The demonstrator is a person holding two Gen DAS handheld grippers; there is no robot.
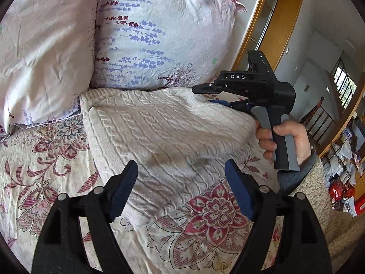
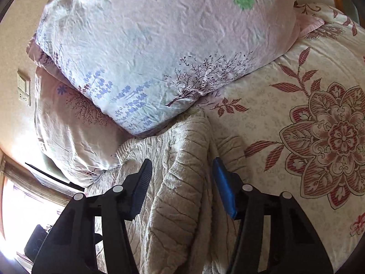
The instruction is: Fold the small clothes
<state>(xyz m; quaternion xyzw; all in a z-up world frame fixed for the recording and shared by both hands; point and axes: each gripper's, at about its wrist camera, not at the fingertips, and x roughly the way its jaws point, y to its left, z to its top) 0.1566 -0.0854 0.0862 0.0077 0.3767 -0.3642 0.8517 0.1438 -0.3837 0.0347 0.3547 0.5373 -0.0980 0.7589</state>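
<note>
A cream cable-knit sweater [image 1: 164, 125] lies folded on the floral bedspread [image 1: 45, 159], its far end against the pillows. My left gripper [image 1: 181, 182] hovers open over the sweater's near end, with nothing between its fingers. In the left wrist view a hand holds my right gripper [image 1: 205, 96] at the sweater's right edge, which is raised there. In the right wrist view, my right gripper [image 2: 182, 182] points down onto the sweater [image 2: 180, 194]. A bunched ridge of knit fills the gap between its pads, and both pads touch the fabric.
Two pale pillows with lavender print [image 1: 159, 29] [image 1: 43, 52] are stacked at the head of the bed, right behind the sweater. A wooden door frame [image 1: 269, 22] and a cluttered shelf [image 1: 342, 166] stand to the right. A fleecy sleeve [image 1: 319, 196] reaches in from the lower right.
</note>
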